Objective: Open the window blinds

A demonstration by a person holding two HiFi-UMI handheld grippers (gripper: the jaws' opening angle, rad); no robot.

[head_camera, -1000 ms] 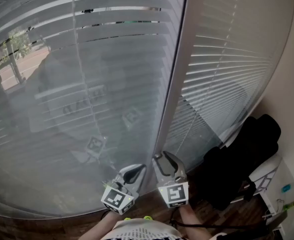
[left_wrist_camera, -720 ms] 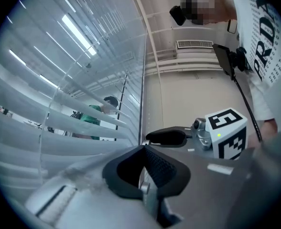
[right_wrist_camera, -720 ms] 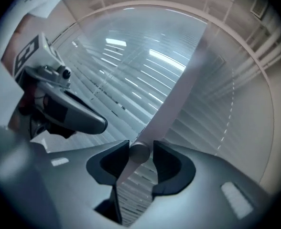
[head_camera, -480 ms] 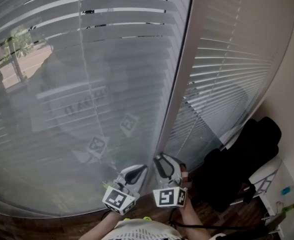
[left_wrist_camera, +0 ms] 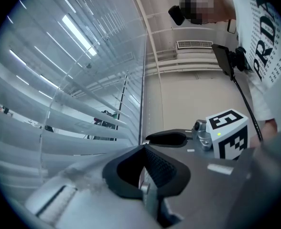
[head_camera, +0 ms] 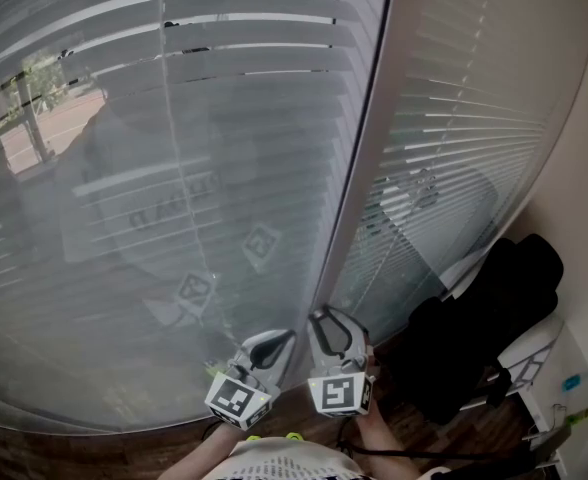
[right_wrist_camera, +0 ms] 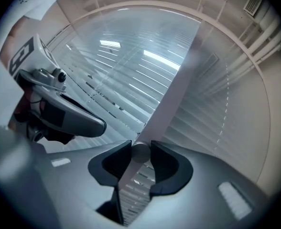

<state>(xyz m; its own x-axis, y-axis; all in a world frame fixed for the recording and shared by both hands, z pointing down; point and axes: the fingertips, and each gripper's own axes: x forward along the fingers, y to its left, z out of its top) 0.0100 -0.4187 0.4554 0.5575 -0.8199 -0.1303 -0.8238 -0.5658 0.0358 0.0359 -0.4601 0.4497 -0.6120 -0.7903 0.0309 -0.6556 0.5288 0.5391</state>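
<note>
Closed white slat blinds hang over the left pane (head_camera: 174, 168) and the right pane (head_camera: 454, 148), with a pale window post (head_camera: 359, 168) between them. My right gripper (head_camera: 326, 320) points at the foot of the post. Its jaws are closing, and in the right gripper view (right_wrist_camera: 140, 151) a round pale blind wand (right_wrist_camera: 141, 153) sits between both pads and touches them. My left gripper (head_camera: 274, 340) hangs just left of it. In the left gripper view (left_wrist_camera: 143, 151) its jaws stand together, with blind slats (left_wrist_camera: 69, 113) close ahead.
A black bag or chair (head_camera: 484, 318) stands low on the right, with white furniture (head_camera: 564, 368) beyond it. Dark wooden floor (head_camera: 74, 448) runs under the window. The grippers and the person are mirrored in the glass.
The right gripper has rolled, so its marker cube now faces the head camera more squarely and sits a little lower. The left gripper has stayed where it was.
</note>
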